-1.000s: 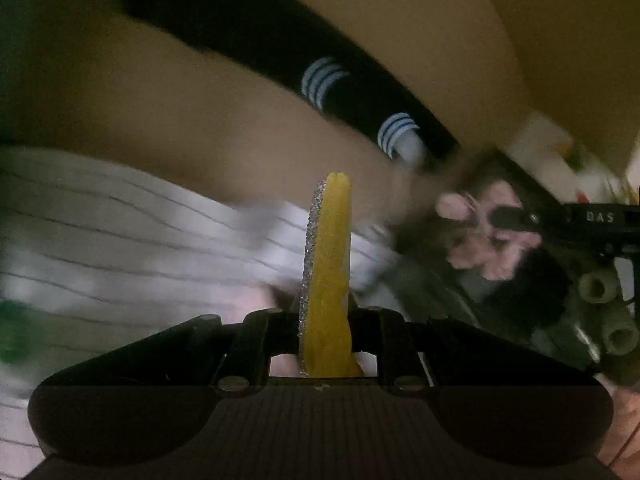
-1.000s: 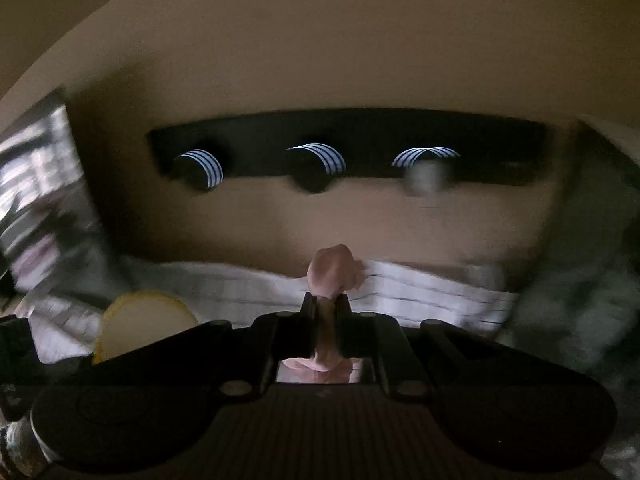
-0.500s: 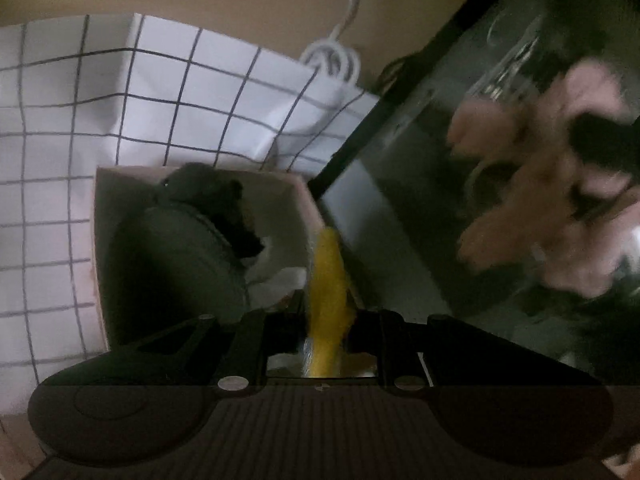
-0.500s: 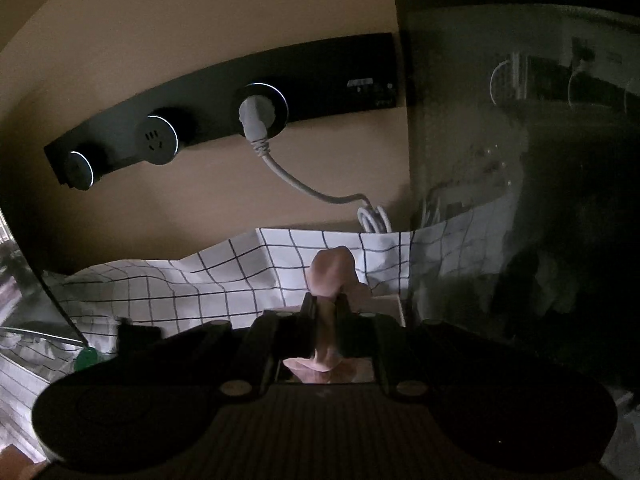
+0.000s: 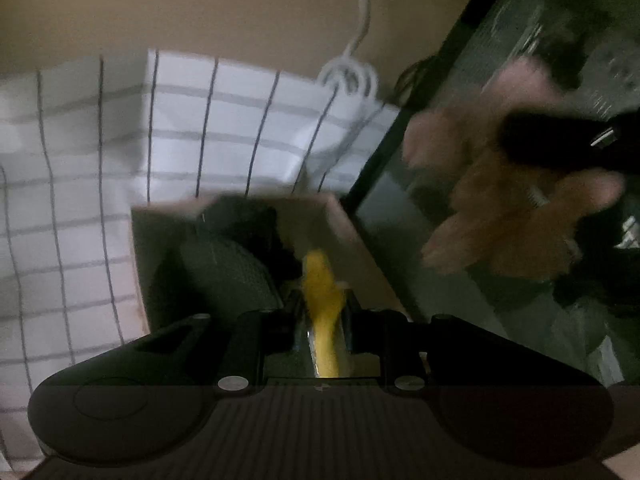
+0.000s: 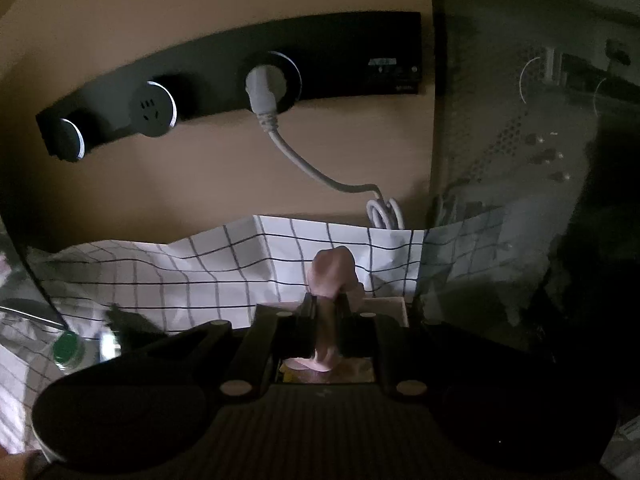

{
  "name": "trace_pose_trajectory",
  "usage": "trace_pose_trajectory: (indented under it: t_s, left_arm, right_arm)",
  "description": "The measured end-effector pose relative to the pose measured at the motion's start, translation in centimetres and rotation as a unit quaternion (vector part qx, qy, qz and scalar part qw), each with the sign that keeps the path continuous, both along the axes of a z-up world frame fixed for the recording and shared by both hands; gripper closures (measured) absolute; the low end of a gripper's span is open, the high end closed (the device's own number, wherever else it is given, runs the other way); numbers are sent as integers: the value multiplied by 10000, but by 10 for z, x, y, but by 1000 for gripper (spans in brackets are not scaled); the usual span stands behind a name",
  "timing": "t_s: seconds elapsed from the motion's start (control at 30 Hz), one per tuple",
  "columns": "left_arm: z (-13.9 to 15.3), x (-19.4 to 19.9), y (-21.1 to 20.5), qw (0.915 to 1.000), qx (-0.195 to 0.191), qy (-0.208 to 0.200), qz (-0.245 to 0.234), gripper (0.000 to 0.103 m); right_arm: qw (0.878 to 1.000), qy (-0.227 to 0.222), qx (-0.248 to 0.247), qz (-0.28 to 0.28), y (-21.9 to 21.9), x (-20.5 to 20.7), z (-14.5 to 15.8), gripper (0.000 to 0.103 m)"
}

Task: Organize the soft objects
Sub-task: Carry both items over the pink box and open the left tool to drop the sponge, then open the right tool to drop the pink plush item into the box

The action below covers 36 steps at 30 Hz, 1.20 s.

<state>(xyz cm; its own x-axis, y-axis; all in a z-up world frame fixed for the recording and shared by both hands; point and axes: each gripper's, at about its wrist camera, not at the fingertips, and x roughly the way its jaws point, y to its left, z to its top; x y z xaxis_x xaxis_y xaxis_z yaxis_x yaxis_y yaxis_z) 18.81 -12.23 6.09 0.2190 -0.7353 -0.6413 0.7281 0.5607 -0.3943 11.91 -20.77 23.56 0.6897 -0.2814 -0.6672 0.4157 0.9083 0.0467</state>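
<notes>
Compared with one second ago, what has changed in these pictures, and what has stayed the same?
The left gripper came down from wall height to the open box on the checked cloth. Its jaws have just been opening a little, the yellow sponge still between them. The right gripper also came down, toward the cloth. It stays shut on the pink soft toy.

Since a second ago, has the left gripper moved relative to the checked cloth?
Yes. The left gripper, holding the yellow sponge, swung down from the wall sockets, across the checked cloth, to hang over the pink box.
</notes>
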Motion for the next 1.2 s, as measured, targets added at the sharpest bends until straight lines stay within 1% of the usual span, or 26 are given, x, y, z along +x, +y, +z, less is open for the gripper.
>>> trace_pose_trajectory:
  t_s: [0.07, 0.1, 0.2, 0.3, 0.4, 0.5, 0.63, 0.7, 0.77, 0.87, 0.97, 1.0, 1.03, 1.07, 1.1, 1.13, 1.2]
  left_arm:
    - [5, 3, 12, 9996, -222, -132, 109, 81]
    - [6, 6, 16, 9994, -273, -133, 172, 81]
    - [4, 11, 18, 9996, -153, -72, 224, 81]
    - [8, 10, 26, 9992, -90, -224, 308, 81]
    - [14, 11, 40, 9984, -151, -244, 490, 81]
    - [27, 8, 52, 9977, -169, -350, 550, 81]
    - [41, 0, 60, 9976, -172, -402, 532, 81]
    - [45, -5, 63, 9976, -166, -433, 517, 81]
    - [50, -12, 70, 9973, -157, -503, 502, 81]
    - [61, -18, 85, 9965, -143, -616, 544, 81]
    - [69, -21, 112, 9945, -246, -694, 739, 81]
    - [72, -21, 125, 9933, -284, -722, 855, 81]
    - [75, -21, 136, 9919, -316, -742, 979, 81]
    - [77, -21, 146, 9906, -341, -755, 1092, 81]
    - [79, -20, 158, 9889, -371, -773, 1217, 81]
    - [81, -20, 174, 9863, -401, -795, 1386, 81]
    - [82, -19, 199, 9819, -429, -791, 1666, 81]
  right_arm:
    - [9999, 84, -39, -76, 1, 5, -6, 94]
    - [9998, 130, -47, -106, 2, 7, -10, 94]
    - [9994, 280, -154, -142, 9, 13, -24, 94]
    - [9979, 475, -391, -190, 14, 17, -43, 94]
    - [9959, 719, -477, -274, 13, 20, -69, 94]
    - [9926, 1030, -517, -383, 8, 26, -101, 94]
    - [9877, 1451, -291, -503, -5, 31, -145, 94]
    - [9853, 1599, -248, -549, -9, 33, -161, 94]
    - [9831, 1702, -356, -564, -11, 34, -171, 94]
    - [9831, 1692, -402, -565, -13, 31, -171, 93]
    - [9862, 1494, -476, -535, -7, 24, -156, 84]
    - [9878, 1378, -553, -476, -4, 20, -149, 78]
    - [9891, 1259, -651, -411, 2, 17, -141, 69]
    - [9901, 1130, -763, -334, 8, 13, -132, 65]
    - [9906, 1039, -843, -269, 12, 12, -125, 57]
    - [9910, 933, -941, -183, 18, 10, -116, 54]
    - [9914, 766, -1062, -26, 29, 6, -102, 53]
